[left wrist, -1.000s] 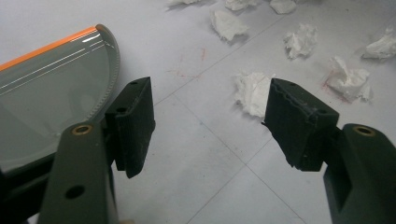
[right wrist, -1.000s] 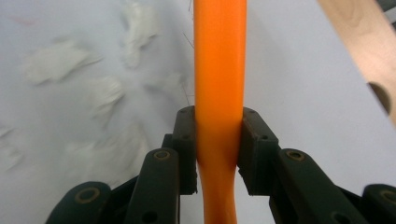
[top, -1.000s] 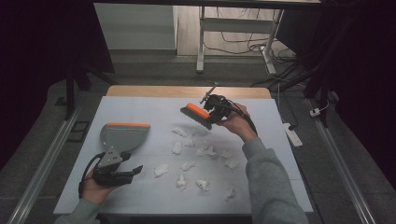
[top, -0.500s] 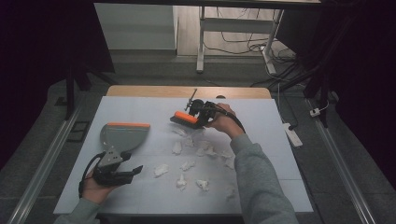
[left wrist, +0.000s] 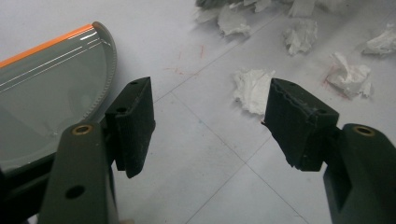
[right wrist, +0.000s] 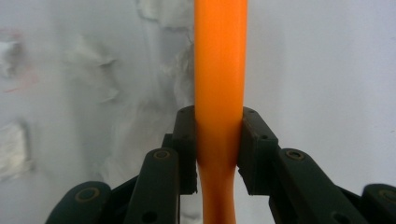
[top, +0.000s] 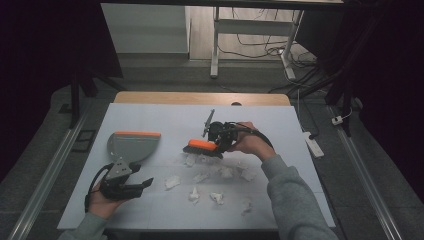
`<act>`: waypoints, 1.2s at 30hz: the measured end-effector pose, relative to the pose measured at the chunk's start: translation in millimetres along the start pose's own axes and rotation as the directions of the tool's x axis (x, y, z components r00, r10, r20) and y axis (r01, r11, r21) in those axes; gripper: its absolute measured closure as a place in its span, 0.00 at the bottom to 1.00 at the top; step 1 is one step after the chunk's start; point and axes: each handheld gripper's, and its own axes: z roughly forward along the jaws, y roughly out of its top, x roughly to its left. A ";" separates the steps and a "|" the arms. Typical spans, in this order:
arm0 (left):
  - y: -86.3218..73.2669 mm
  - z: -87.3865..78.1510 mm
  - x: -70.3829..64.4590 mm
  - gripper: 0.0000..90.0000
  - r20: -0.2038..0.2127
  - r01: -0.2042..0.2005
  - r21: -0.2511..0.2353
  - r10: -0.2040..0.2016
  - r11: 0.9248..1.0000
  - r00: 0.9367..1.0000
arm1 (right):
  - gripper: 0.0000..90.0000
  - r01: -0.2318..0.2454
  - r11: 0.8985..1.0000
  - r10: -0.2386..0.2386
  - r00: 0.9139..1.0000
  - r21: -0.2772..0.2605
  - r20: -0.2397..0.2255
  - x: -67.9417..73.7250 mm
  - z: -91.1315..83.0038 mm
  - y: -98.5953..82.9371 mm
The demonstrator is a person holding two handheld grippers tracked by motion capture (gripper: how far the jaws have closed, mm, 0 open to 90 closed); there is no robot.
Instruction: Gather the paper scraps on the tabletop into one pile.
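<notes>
Surface (top: pixel 150 115): pale sheet, wooden edge showing at the far side. Your forearms come in from the near edge.

Dustpan (top: pixel 132 146): grey with an orange lip, lying flat at the left of the surface, just beyond your left gripper (top: pixel 131 186). In the left gripper view its curved rim sits beside the left finger (left wrist: pixel 135 123).

Left gripper: rests low on the near left of the surface. Fingers spread wide, nothing between them; one paper scrap (left wrist: pixel 252 88) lies on the surface past the gap.

Brush (top: pixel 202 148): orange back, dark bristles, at mid-surface, bristles down at the far edge of the scraps. Your right gripper (top: pixel 220 137) holds it; in the right gripper view the fingers pinch the orange handle (right wrist: pixel 219 93) from both sides.

Paper scraps (top: pixel 205 176): white crumpled bits scattered across the middle, between brush and near edge, well apart from the dustpan
</notes>
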 end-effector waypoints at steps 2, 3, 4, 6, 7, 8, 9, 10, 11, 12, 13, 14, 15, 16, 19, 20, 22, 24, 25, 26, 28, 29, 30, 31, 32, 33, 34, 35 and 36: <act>0.0 -0.3 -0.3 0.38 -0.002 0.001 -0.001 -0.001 1.000 1.000 | 0.78 -0.014 0.999 0.016 0.999 -0.052 0.029 -1.0 -5.9 -6.1; 0.0 -0.4 -0.3 0.38 -0.003 0.002 -0.002 -0.002 1.000 1.000 | 0.78 -0.025 0.998 0.028 0.999 -0.063 0.046 -2.4 -9.8 -9.3; 0.0 -0.6 -0.3 0.38 -0.003 0.002 -0.003 -0.002 1.000 1.000 | 0.79 -0.053 0.995 0.059 0.996 -0.085 0.065 -3.1 -13.2 -12.1; -0.1 -0.9 -0.2 0.38 -0.005 0.004 -0.004 -0.004 1.000 1.000 | 0.78 -0.095 0.989 0.105 0.991 -0.112 0.080 -6.3 -19.7 -16.9; -0.2 -0.9 -0.2 0.38 -0.005 0.004 -0.003 -0.004 1.000 1.000 | 0.78 -0.125 0.983 0.138 0.987 -0.138 0.085 -7.7 -23.9 -20.0; -0.2 -0.8 -0.1 0.38 -0.005 0.004 -0.003 -0.004 1.000 1.000 | 0.78 -0.144 0.978 0.159 0.983 -0.152 0.087 -8.4 -26.1 -21.7; -0.2 -0.7 0.1 0.38 -0.005 0.003 -0.002 -0.004 1.000 1.000 | 0.78 -0.150 0.973 0.168 0.982 -0.175 0.092 -10.5 -28.3 -23.6; -0.2 -0.5 0.3 0.38 -0.006 0.003 -0.002 -0.003 1.000 1.000 | 0.78 -0.162 0.969 0.181 0.979 -0.189 0.090 -10.9 -30.6 -25.2; -0.2 -0.5 0.4 0.38 -0.006 0.003 -0.002 -0.003 1.000 1.000 | 0.78 -0.178 0.963 0.199 0.976 -0.201 0.090 -11.2 -32.9 -26.6; -0.2 -0.5 0.5 0.38 -0.006 0.003 -0.001 -0.003 1.000 1.000 | 0.78 -0.192 0.959 0.215 0.972 -0.208 0.092 -11.7 -34.3 -27.2; -0.2 -0.5 0.5 0.38 -0.006 0.003 -0.001 -0.003 1.000 1.000 | 0.78 -0.205 0.955 0.230 0.968 -0.213 0.100 -12.3 -36.1 -27.6; -0.3 -0.5 0.4 0.38 -0.006 0.003 -0.001 -0.003 1.000 1.000 | 0.78 -0.220 0.949 0.248 0.963 -0.227 0.106 -12.9 -37.8 -27.9; -0.3 -0.6 0.3 0.38 -0.007 0.003 -0.002 -0.003 1.000 1.000 | 0.78 -0.236 0.942 0.266 0.958 -0.238 0.105 -13.7 -39.3 -27.9; -0.3 -0.7 0.3 0.38 -0.007 0.004 -0.003 -0.004 1.000 1.000 | 0.78 -0.250 0.934 0.282 0.954 -0.256 0.097 -15.3 -40.5 -27.2; -0.4 -0.6 0.5 0.38 -0.007 0.004 -0.004 -0.004 1.000 1.000 | 0.78 -0.267 0.923 0.297 0.952 -0.279 0.073 -16.7 -39.6 -21.7; -0.4 -0.5 0.5 0.38 -0.008 0.002 -0.002 -0.002 1.000 1.000 | 0.78 -0.265 0.923 0.295 0.953 -0.280 0.070 -16.7 -38.3 -18.4; -0.3 -0.4 0.4 0.38 -0.006 0.000 0.000 0.000 1.000 1.000 | 0.78 -0.259 0.925 0.291 0.953 -0.278 0.083 -17.4 -33.7 -9.4; -0.4 -0.3 0.1 0.38 -0.006 0.000 -0.002 0.000 1.000 1.000 | 0.78 -0.254 0.928 0.289 0.953 -0.274 0.095 -18.4 -28.9 -1.3; -0.5 -0.5 0.1 0.38 -0.008 0.000 -0.003 0.000 1.000 1.000 | 0.78 -0.247 0.933 0.284 0.952 -0.263 0.114 -18.7 -25.9 3.9; -0.5 -0.7 0.2 0.38 -0.007 0.001 -0.004 -0.001 1.000 1.000 | 0.78 -0.232 0.939 0.272 0.953 -0.254 0.136 -20.4 -20.9 9.8; -0.6 -1.0 0.1 0.38 -0.006 0.001 -0.005 -0.001 1.000 1.000 | 0.78 -0.217 0.950 0.255 0.954 -0.224 0.157 -23.8 -13.3 17.6; -0.6 -1.1 0.1 0.38 -0.005 0.000 -0.006 0.000 1.000 1.000 | 0.78 -0.218 0.955 0.254 0.952 -0.202 0.173 -25.0 -8.3 22.3; -0.7 -1.1 0.1 0.38 -0.004 0.002 -0.005 -0.002 1.000 1.000 | 0.78 -0.192 0.966 0.224 0.955 -0.171 0.195 -28.6 -3.2 25.6; -0.8 -1.0 0.1 0.38 -0.004 0.002 -0.005 -0.002 1.000 1.000 | 0.78 -0.178 0.974 0.205 0.957 -0.142 0.207 -31.4 3.4 29.8; -0.8 -0.9 0.1 0.38 -0.004 0.001 -0.004 -0.001 1.000 1.000 | 0.78 -0.170 0.977 0.194 0.958 -0.125 0.211 -33.1 6.7 32.0; -0.9 -0.8 0.3 0.38 -0.004 0.001 -0.004 -0.001 1.000 1.000 | 0.78 -0.167 0.980 0.186 0.958 -0.105 0.218 -34.2 11.8 35.5; -1.0 -0.7 0.7 0.38 -0.003 0.000 -0.003 0.000 1.000 1.000 | 0.78 -0.159 0.983 0.176 0.960 -0.092 0.220 -34.8 14.3 37.4; -1.1 -0.6 0.9 0.38 -0.002 0.001 -0.003 -0.001 1.000 1.000 | 0.78 -0.148 0.986 0.162 0.964 -0.078 0.212 -35.4 18.3 39.9; -1.2 -0.6 1.3 0.38 -0.002 0.004 -0.004 -0.004 1.000 1.000 | 0.79 -0.135 0.988 0.147 0.968 -0.069 0.204 -35.8 20.4 41.0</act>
